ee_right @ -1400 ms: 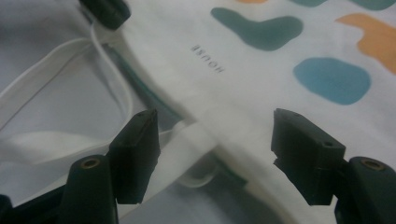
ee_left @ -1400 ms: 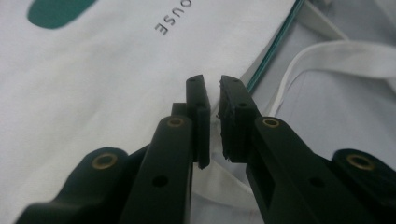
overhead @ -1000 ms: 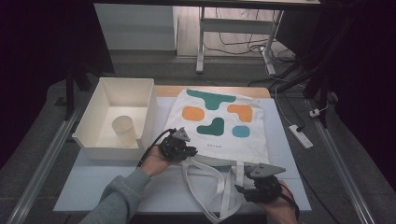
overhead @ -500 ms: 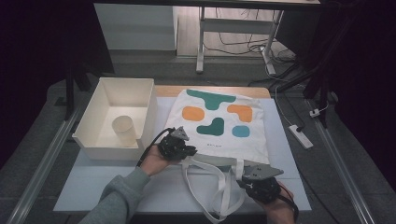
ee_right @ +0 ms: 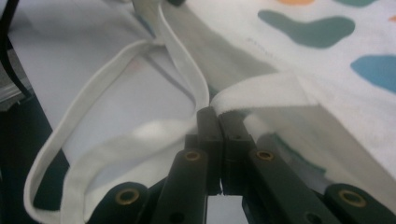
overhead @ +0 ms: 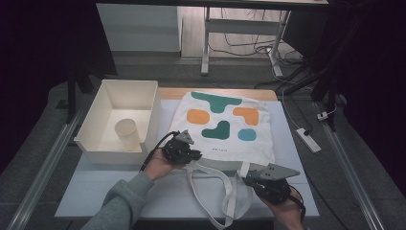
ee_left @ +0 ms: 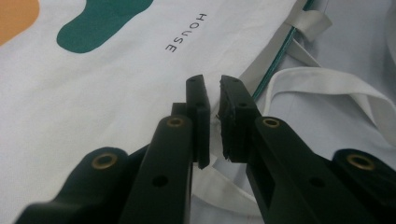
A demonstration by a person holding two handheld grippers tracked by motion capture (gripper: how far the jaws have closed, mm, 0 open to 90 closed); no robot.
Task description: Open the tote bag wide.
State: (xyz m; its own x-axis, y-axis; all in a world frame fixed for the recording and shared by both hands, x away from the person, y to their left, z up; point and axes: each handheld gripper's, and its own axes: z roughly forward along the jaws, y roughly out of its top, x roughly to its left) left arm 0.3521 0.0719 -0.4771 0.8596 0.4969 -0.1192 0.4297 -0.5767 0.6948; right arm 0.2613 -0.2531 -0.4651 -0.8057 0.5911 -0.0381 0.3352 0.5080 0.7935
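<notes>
A white tote bag point(overhead: 225, 120) with teal, orange and blue shapes lies flat on the table, its opening toward me. My left gripper point(overhead: 194, 155) is at the bag's near left corner. In the left gripper view its jaws point(ee_left: 213, 88) are pinched on a fold of the bag's cloth point(ee_left: 93, 93). My right gripper point(overhead: 249, 176) is at the near right corner. Its jaws point(ee_right: 217, 114) have just been closing and now clamp the bag's hem point(ee_right: 261, 93) where a strap joins. The white straps point(overhead: 225, 191) loop loosely between the two grippers.
A white open bin point(overhead: 91, 139) stands left of the bag with a pale cup point(overhead: 127, 132) inside. The pale table mat point(overhead: 95, 191) runs to the near edge. A power strip point(overhead: 309, 140) lies on the floor at the right. Desk legs stand behind the table.
The right gripper has edged slightly left toward the bag's hem and closed there. The left hand and the bag have stayed put.
</notes>
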